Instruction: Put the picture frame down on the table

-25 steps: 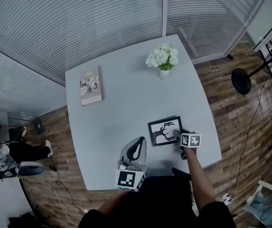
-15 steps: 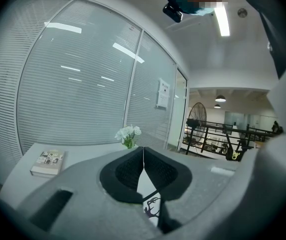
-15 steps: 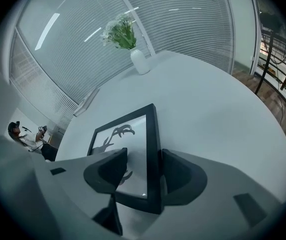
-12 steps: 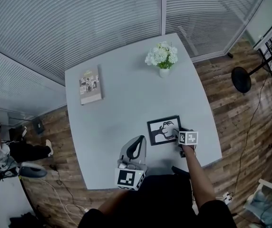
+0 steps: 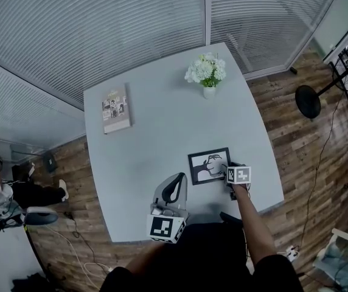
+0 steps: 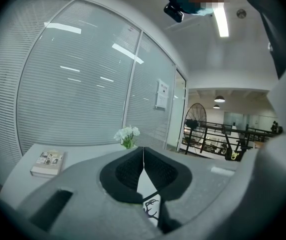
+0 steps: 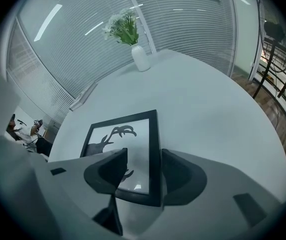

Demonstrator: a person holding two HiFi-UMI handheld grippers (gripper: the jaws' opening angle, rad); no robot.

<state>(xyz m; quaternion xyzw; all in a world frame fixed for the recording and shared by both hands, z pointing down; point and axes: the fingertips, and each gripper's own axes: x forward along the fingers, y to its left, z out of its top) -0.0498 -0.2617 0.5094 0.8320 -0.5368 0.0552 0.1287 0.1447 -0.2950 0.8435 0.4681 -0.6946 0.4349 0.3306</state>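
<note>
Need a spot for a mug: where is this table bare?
Bare: the wide middle of the table, between the book, flower vase and picture frame. Crowded only at the near right corner, around the frame.

The light is cool, even and rather dim. In the left gripper view a ceiling strip light (image 6: 222, 21) burns out to white glare, and bright streaks reflect off the glass wall (image 6: 78, 84). The pale table (image 5: 156, 139) carries only soft shadows, possibly darker at its near edge. All views bow strongly, and both gripper views darken at the corners.
</note>
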